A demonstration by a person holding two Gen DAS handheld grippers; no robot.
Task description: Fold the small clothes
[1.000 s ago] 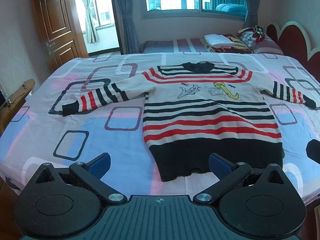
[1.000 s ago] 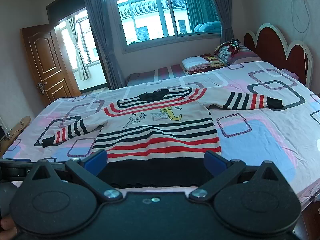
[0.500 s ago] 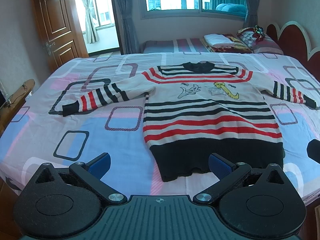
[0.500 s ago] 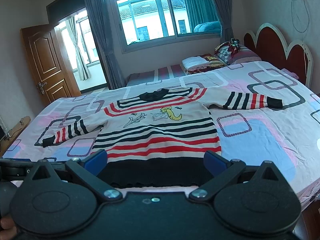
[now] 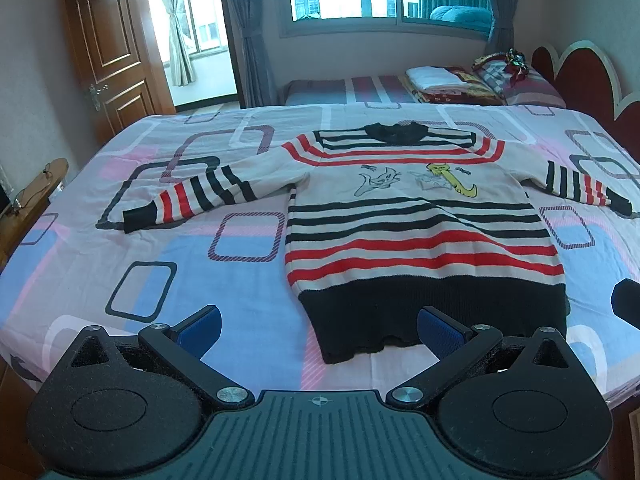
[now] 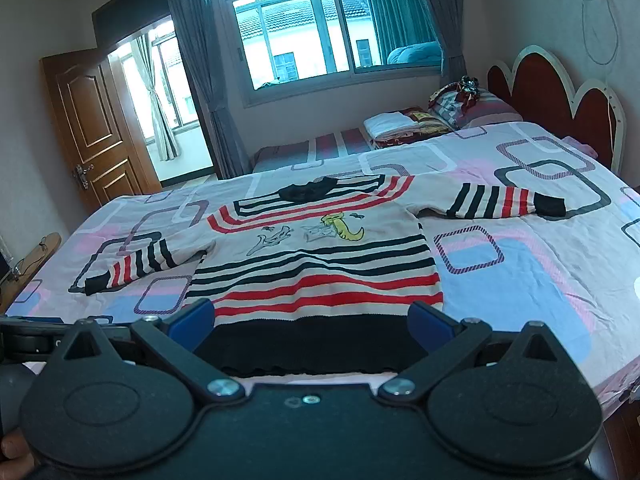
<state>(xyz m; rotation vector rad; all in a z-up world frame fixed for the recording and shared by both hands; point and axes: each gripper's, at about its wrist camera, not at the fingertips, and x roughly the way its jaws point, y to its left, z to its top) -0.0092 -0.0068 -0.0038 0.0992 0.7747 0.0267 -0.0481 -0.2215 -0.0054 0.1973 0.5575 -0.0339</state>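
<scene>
The left gripper (image 5: 318, 326) gapes wide, holding nothing. A cream sweater (image 5: 416, 220) with black and red stripes, cartoon figures and a black hem lies flat on the patterned bedsheet (image 5: 160, 256), sleeves spread. The right gripper (image 6: 310, 322) is equally wide and empty.

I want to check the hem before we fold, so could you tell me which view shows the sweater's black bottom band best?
The left wrist view: the black band shows nearly whole, with only the blue fingertips crossing its lower edge. In the right wrist view the band sits between that gripper's fingers, its ends and lower edge partly hidden.
</scene>
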